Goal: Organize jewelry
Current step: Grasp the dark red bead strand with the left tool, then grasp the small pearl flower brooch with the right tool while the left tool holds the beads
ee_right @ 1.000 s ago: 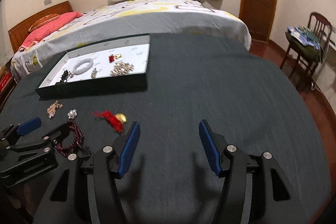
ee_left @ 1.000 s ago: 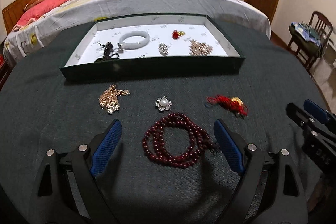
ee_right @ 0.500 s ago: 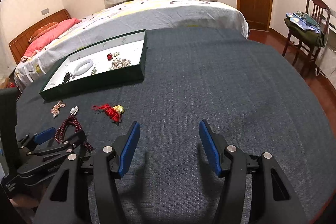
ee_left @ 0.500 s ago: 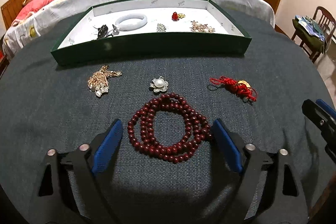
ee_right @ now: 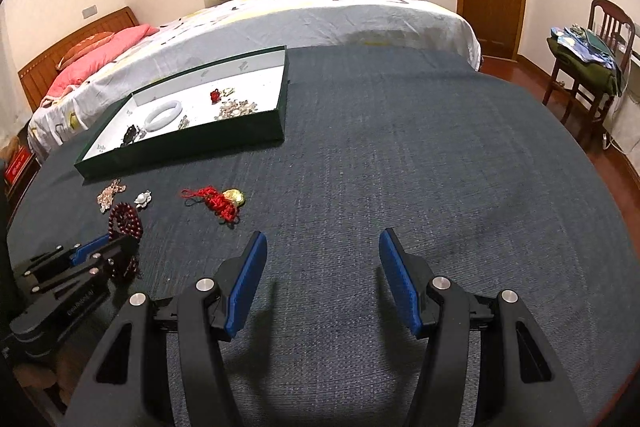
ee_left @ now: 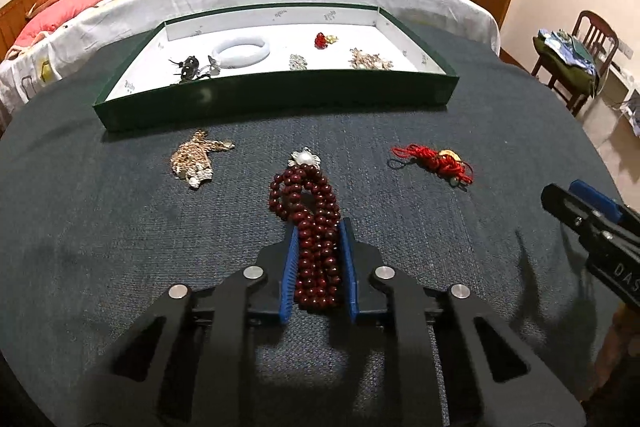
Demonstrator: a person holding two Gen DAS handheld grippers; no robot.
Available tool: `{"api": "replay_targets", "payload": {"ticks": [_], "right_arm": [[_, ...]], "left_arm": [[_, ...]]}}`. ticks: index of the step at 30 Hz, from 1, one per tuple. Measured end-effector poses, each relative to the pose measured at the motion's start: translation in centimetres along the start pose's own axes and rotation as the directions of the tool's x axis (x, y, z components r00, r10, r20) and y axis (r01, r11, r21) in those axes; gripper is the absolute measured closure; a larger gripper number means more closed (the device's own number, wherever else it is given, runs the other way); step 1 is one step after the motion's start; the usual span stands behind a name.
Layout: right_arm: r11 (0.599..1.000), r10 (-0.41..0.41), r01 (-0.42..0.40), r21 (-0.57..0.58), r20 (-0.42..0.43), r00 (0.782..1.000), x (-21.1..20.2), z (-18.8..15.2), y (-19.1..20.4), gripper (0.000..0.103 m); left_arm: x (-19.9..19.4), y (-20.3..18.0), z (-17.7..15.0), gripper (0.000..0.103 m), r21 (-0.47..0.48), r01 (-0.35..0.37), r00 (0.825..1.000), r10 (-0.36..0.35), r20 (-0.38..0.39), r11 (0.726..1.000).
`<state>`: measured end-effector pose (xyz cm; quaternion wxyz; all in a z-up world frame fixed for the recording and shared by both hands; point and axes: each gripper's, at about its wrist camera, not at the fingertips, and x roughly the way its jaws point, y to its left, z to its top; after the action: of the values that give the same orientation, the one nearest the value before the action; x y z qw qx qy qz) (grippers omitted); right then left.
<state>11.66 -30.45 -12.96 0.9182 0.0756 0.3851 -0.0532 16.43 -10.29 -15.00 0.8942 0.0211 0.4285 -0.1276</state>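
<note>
A dark red bead necklace (ee_left: pixel 311 227), bunched lengthwise, lay near the table's front edge, its far loop touching a pearl brooch (ee_left: pixel 305 159).

Dark red bead bracelet (ee_left: pixel 316 227), blue-padded black left tool (ee_left: pixel 319 259), dark grey woven desk (ee_left: pixel 120 227), green tray (ee_left: pixel 276 95) lined white.

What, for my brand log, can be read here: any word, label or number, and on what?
"DAS", cut off at the picture edge: on the right gripper body.
Print on the left gripper body: too blurred to read.
Small marks on the tray walls: too small to read.
</note>
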Motion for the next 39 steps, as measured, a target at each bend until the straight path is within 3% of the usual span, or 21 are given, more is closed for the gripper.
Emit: {"api": "replay_targets", "payload": {"ticks": [7, 21, 39], "right_arm": [[1.000, 0.007, -0.007, -0.027, -0.001, 1.000, 0.0, -0.1, 1.1, 0.046], [0.996, 0.039, -0.040, -0.076, -0.005, 0.999, 0.0, 0.1, 4.3, 0.046], [0.975, 0.155, -0.157, -0.159, -0.026, 0.988, 2.9, 1.6, 12.7, 0.046]], "left_arm": [[-0.9, 1.0, 0.1, 0.092, 0.001, -0.004, 1.000, 0.004, 0.015, 1.000], [-2.6, 4.9, -0.2, 0.092, -0.042, -0.031, 0.999, 0.032, 0.033, 0.999], [-4.2, 12.4, 0.2, 0.092, -0.120, -0.103, 0.993, 0.110, 0.045, 0.987]]}}
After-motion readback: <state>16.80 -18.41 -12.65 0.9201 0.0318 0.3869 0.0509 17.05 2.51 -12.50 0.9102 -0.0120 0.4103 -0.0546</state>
